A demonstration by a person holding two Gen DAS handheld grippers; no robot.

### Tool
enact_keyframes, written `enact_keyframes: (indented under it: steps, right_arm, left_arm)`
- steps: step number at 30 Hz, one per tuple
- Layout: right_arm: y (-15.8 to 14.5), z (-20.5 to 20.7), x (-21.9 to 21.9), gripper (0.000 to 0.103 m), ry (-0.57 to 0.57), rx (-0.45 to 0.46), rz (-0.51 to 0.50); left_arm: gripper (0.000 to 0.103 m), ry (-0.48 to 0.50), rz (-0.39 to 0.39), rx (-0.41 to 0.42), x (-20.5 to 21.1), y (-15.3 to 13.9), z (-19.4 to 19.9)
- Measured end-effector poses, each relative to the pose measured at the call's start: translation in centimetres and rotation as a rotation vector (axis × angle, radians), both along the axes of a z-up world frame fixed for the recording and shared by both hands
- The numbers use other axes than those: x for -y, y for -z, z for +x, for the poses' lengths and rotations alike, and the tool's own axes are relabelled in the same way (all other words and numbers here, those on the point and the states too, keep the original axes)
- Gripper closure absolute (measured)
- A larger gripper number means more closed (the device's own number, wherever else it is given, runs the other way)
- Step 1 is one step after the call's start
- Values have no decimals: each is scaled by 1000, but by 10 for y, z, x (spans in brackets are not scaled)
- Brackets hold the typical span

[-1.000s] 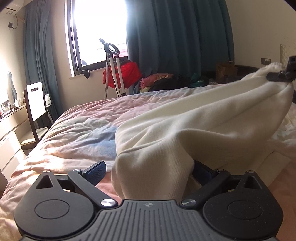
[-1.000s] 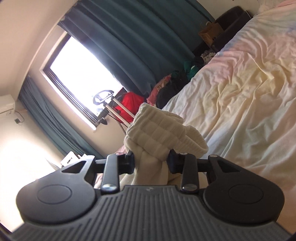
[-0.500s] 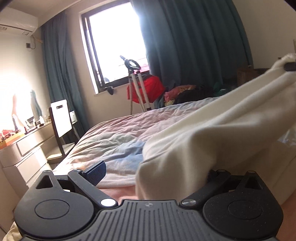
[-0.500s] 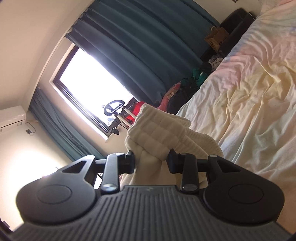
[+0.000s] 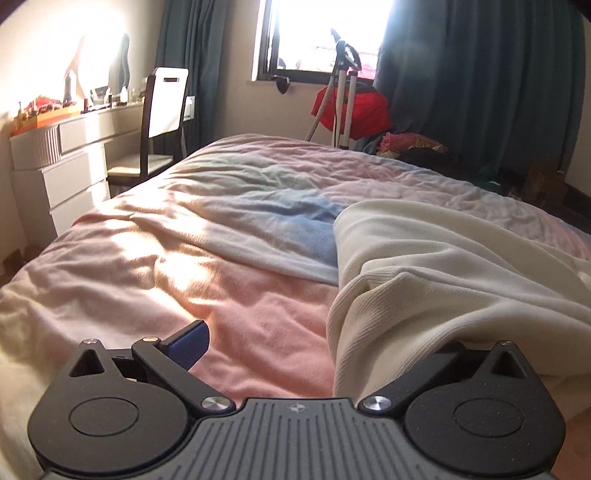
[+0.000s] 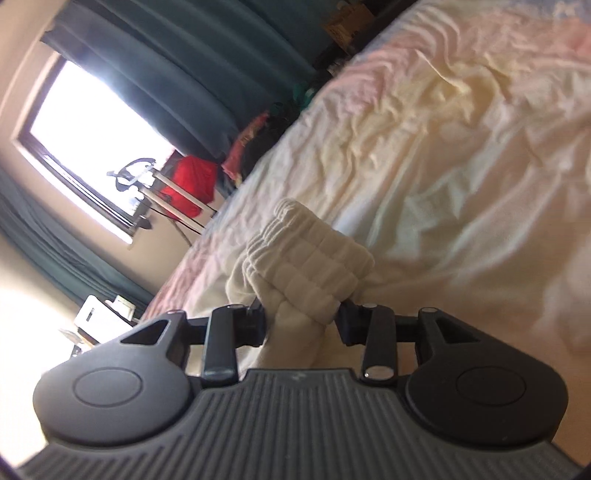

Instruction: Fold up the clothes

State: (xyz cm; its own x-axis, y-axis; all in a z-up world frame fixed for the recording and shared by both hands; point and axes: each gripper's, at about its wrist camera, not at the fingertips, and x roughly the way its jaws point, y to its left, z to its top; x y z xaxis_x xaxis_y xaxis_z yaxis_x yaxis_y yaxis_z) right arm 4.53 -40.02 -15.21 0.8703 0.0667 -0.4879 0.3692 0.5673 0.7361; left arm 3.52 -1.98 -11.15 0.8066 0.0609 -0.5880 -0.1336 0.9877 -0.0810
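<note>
A cream knit garment (image 5: 424, 266) lies across the right side of the bed (image 5: 184, 258), which has a pastel pink and blue cover. Its ribbed edge drapes over the right finger of my left gripper (image 5: 325, 343). That gripper is open wide, its blue left pad (image 5: 188, 341) bare above the pink cover. In the right wrist view my right gripper (image 6: 301, 317) pinches a bunched, elastic-ribbed end of the garment (image 6: 310, 258) low over the bed (image 6: 443, 166). Its jaws are opening slightly, with the cloth still squeezed between the pads.
A white dresser (image 5: 55, 158) and a chair (image 5: 162, 122) stand left of the bed. Under the window (image 5: 325, 33) are a tripod-like stand (image 5: 343, 81), a red bag (image 5: 351, 107) and piled clothes (image 5: 413, 142). Dark teal curtains (image 5: 480, 74) hang at the right.
The garment, earlier stretched up toward the right gripper, has sunk onto the bed. The right gripper came down with the bunched end. The left view rolled and swung toward the dresser.
</note>
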Motion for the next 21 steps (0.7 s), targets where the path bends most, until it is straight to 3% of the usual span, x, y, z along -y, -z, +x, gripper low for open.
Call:
enact_keyframes:
  steps: [3,7,10,12,16,21]
  right_arm:
    - [21,-1,5,61,19,-50,99]
    - [17,-4,0,58,12,-43,82]
    - [20,-6,1,47,-23,-26,149]
    - [22,-5,0,29,-70,-12,182]
    - [12,8,-25,25,-187,-100,-35]
    - [16,8,-20,22,-193,-109,0]
  left_arm:
    - [0,-7,-5,-20,-1,2,-2]
    - [0,-5,3,-27,-1,1,0]
    - [0,-13,-27,-43,-6,1,5]
    - [0,-21,-39,-48,-8,1,6]
    - [0,-28,-59,-57,-12,2,8]
    - [0,-31,-88,-66,-16,3,9]
